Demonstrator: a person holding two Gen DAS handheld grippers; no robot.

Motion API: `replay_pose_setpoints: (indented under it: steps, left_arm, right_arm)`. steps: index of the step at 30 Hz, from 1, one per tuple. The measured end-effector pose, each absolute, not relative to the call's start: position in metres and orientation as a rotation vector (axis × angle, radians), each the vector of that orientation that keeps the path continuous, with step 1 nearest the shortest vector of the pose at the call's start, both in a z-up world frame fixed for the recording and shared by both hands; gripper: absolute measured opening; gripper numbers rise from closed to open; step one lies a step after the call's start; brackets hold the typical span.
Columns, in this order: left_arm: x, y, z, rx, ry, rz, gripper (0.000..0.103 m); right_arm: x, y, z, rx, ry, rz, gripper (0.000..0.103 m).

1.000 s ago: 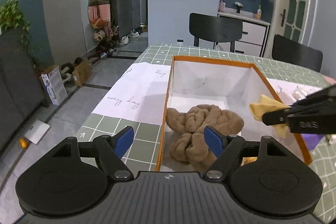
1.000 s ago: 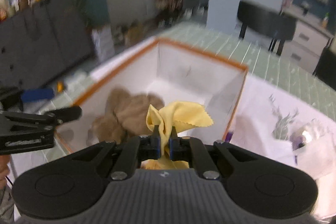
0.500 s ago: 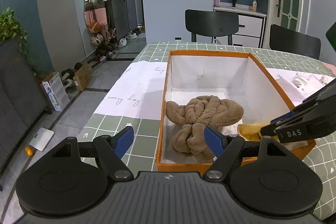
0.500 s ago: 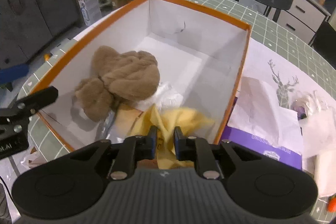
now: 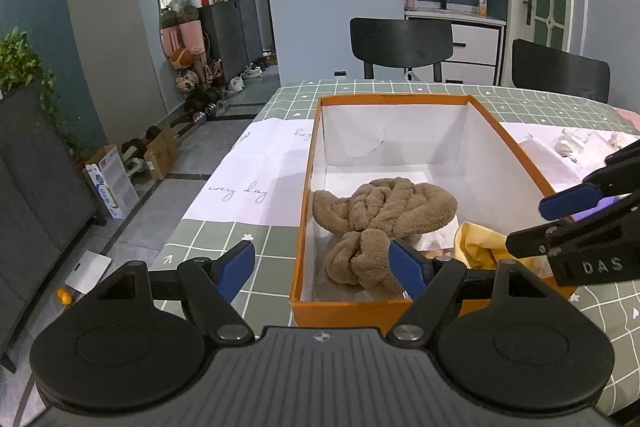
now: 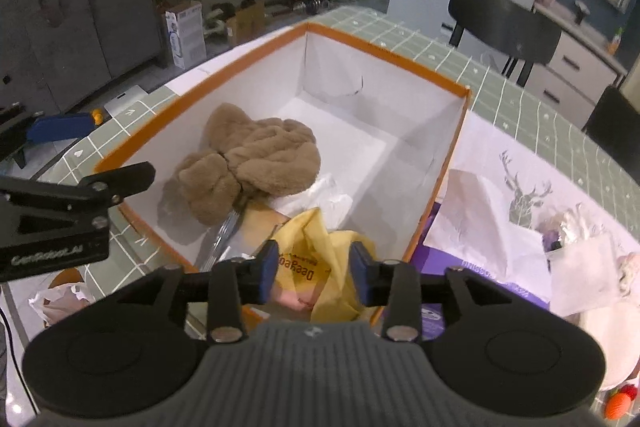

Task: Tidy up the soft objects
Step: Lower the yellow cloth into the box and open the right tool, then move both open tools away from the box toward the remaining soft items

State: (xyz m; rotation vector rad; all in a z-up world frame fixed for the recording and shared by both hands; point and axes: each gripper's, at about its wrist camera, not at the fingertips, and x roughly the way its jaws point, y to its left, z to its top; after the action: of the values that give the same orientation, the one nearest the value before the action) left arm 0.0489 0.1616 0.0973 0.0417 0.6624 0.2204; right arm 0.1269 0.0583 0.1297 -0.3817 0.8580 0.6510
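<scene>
An orange box with white walls (image 5: 308,195) (image 6: 452,163) stands on the green checked table. A brown plush towel (image 5: 380,215) (image 6: 256,163) lies bunched inside it. A yellow cloth (image 6: 320,259) (image 5: 476,247) lies in the box's near right corner. My right gripper (image 6: 314,271) is open, its pads on either side of the yellow cloth, not pinching it. My left gripper (image 5: 322,267) is open and empty, hovering over the box's near left edge.
White paper sheets (image 5: 256,163) lie on the table left of the box. A purple packet (image 6: 480,267), papers and plastic bags (image 6: 576,227) lie to the right. Black chairs (image 5: 400,47) stand at the far side. The table edge drops off at left.
My right gripper lowered the yellow cloth into the box's near corner and opened, letting it go. My left gripper stayed open and drew back slightly.
</scene>
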Motion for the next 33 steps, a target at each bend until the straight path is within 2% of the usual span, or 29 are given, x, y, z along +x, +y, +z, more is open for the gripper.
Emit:
replay_pose_setpoints:
  steps: [3,6,8,12,14,19,33]
  left_arm:
    - [0.047,0.158,0.100,0.052,0.653,0.219,0.090]
    - [0.045,0.151,0.104,0.057,0.646,0.203,0.090]
    - [0.045,0.145,0.107,0.063,0.638,0.198,0.090]
    - [0.045,0.127,0.116,0.072,0.605,0.168,0.090]
    - [0.045,0.116,0.120,0.074,0.586,0.148,0.090]
    - [0.049,0.083,0.124,0.060,0.567,0.083,0.090]
    - [0.058,-0.036,0.113,0.140,0.564,-0.104,0.090]
  right_arm:
    - [0.120,0.053,0.135,-0.366,0.840,0.654,0.048]
    - [0.110,0.044,0.143,-0.356,0.792,0.633,0.059]
    - [0.104,0.035,0.148,-0.326,0.772,0.621,0.072]
    - [0.087,0.010,0.159,-0.271,0.708,0.562,0.082]
    - [0.079,-0.004,0.165,-0.240,0.677,0.537,0.090]
    - [0.055,-0.058,0.177,-0.127,0.621,0.434,0.098]
    - [0.005,-0.235,0.163,0.161,0.572,0.067,0.100]
